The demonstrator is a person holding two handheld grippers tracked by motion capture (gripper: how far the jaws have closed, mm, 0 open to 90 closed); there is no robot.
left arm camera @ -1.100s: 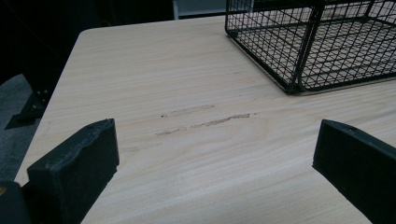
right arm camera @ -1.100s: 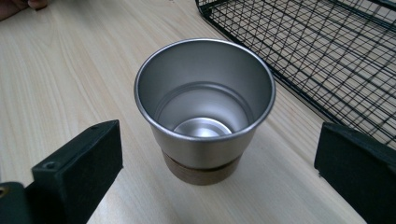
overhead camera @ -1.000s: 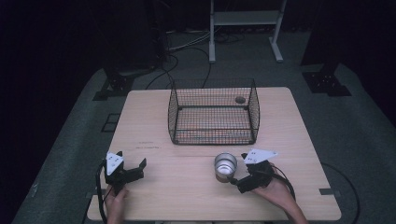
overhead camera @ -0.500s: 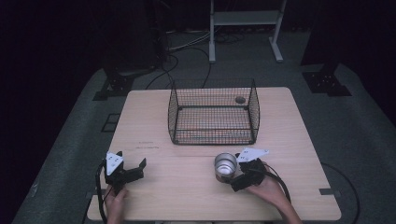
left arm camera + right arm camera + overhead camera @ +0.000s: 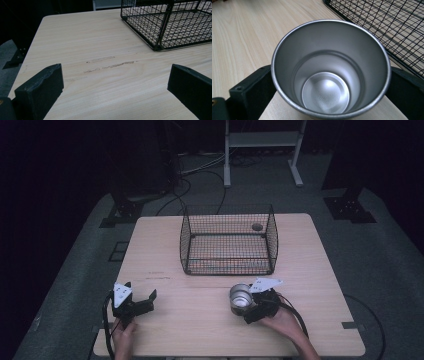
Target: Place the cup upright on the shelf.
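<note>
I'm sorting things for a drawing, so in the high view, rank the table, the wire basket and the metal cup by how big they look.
1. table
2. wire basket
3. metal cup, smallest, standing between the right gripper's jaws.

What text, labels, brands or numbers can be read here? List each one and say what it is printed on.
None can be read.
The metal cup between the right tongs is bare inside, with no print on its rim.
The wire basket carries no tag.
The wooden table has only scuff marks, no writing.
The grey plates on the right tongs and the left tongs show small dark dots, too small to read as signs.
</note>
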